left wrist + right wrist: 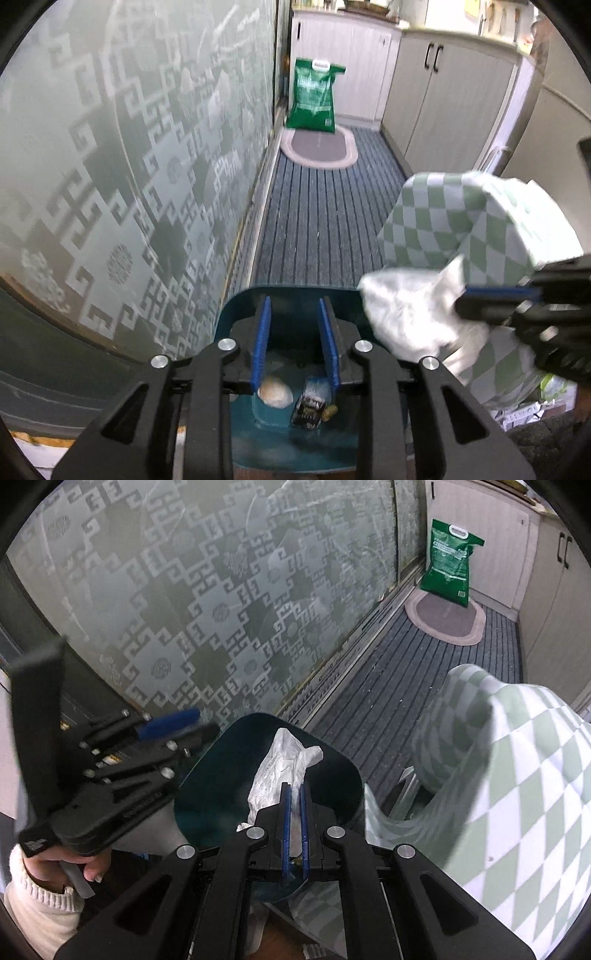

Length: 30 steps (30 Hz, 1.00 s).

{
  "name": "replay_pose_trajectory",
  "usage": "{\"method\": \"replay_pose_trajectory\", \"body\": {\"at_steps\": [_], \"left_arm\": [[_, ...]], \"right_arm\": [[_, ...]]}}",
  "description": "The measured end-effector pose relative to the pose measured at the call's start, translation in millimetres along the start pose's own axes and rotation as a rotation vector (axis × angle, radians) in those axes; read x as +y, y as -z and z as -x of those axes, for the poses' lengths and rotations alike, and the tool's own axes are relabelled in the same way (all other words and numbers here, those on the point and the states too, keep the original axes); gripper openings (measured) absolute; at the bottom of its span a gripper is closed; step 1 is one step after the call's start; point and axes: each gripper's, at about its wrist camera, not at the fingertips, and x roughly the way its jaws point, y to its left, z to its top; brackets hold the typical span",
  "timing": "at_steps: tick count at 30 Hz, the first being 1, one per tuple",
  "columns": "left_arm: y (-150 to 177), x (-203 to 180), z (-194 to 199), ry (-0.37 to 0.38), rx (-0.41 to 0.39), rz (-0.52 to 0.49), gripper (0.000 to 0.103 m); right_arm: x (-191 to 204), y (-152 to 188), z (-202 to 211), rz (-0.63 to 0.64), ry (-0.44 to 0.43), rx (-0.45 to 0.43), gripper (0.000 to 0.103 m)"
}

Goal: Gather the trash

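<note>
The landmark here is the dark teal bin (pixel 207 786), which stands on the striped grey carpet (pixel 325 221) beside the frosted patterned glass door (pixel 129 166).

The right gripper (pixel 294 805) hangs over the bin's mouth with its blue pads pressed together on a crumpled white tissue (pixel 280 768); the loose end of the tissue sticks out past the fingertips, above the bin's opening. In the left wrist view the same tissue (pixel 410 314) shows at the bin's right edge, pinched by the right gripper (pixel 480 299) that comes in from that side.

The left gripper (pixel 295 343) points down into the bin (pixel 243 306) with its two blue pads spread apart and nothing between them. Seen from the right wrist view, the left gripper (pixel 173 720) sits just left of the bin's rim, held by a hand (pixel 70 864) in a cream knitted sleeve.

Inside the bin, at the bottom, lie a pale round lump (pixel 274 393), a dark wrapper (pixel 309 406) and a small yellowish scrap (pixel 330 411) touching the wrapper's right side.

Right of the bin hangs a green and white checked cloth (pixel 517 794). Well beyond the bin, at the far end of the carpet, an oval mat (pixel 319 146) lies on the floor with a green sack (pixel 314 98) standing at its far edge, against pale cupboards (pixel 443 96)
</note>
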Motion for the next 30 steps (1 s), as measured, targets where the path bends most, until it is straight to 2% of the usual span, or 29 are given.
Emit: {"method": "replay_pose_trajectory", "body": {"at_steps": [6,10,15,17,18,21,30], "left_arm": [[-7.8,1.4,29.8,0.016,-0.149,0.017,0.032],[-11.8,-0.3,47.3,0.026,-0.239,0.025,0.041],[-14.5,-0.2,64.0,0.046,-0.332,0.039,0.047],[-14.7,-0.9,72.0,0.05,-0.371,0.042,0.052],[-14.8,-0.9,76.0,0.059,-0.389,0.044,0.053],[-13.6,-2.3,84.4,0.078,-0.43,0.041,0.054],[-8.8,-3.7,106.4,0.178,-0.522,0.059,0.058]], "right_arm": [[6.6,2.4,-15.8,0.019,0.001,0.042,0.004],[9.3,4.3,-21.8,0.024,0.0,0.057,0.005],[11.8,6.7,-27.1,0.027,-0.011,0.074,0.005],[13.3,7.0,-28.2,0.029,-0.015,0.077,0.008],[13.9,7.4,-27.9,0.029,-0.016,0.077,0.013],[13.8,8.3,-23.2,0.027,-0.018,0.063,0.027],[17.3,10.0,17.9,0.065,-0.038,-0.065,0.03]]}}
